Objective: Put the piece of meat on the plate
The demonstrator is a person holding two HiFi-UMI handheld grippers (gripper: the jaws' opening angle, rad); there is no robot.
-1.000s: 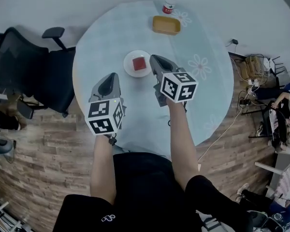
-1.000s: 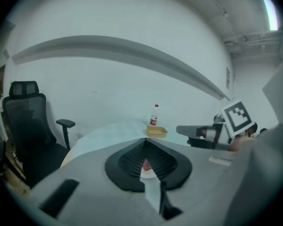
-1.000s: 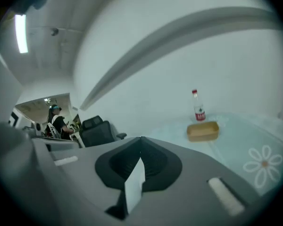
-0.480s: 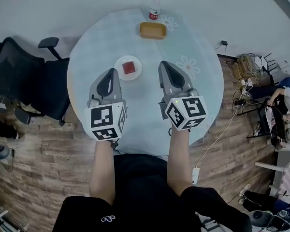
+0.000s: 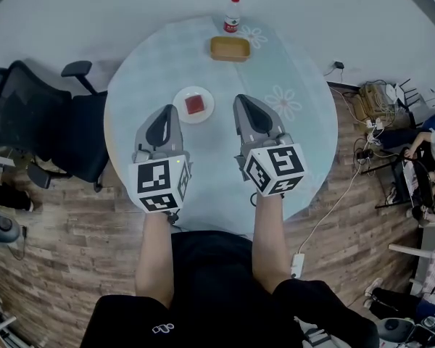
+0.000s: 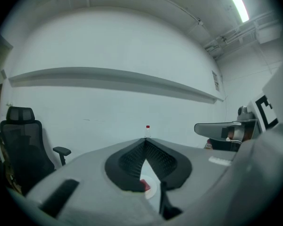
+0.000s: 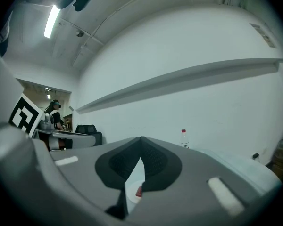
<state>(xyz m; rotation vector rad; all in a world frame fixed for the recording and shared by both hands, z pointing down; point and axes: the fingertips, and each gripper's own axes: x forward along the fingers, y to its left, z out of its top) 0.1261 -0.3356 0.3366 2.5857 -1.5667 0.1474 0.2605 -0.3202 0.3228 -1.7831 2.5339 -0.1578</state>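
Red cube of meat [image 5: 195,105] lies on the small round white plate [image 5: 180,114] atop the pale round table [image 5: 217,151]; left gripper [image 5: 166,112] and right gripper [image 5: 241,101], both closed and empty, hang near, so a low sweep could dislodge it.

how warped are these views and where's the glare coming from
Head view: strong fisheye, floor planks bend toward the edges, light even. Left gripper view: dark round vignette, a strip light glares top right. Right gripper view: same vignette, a strip light top left.
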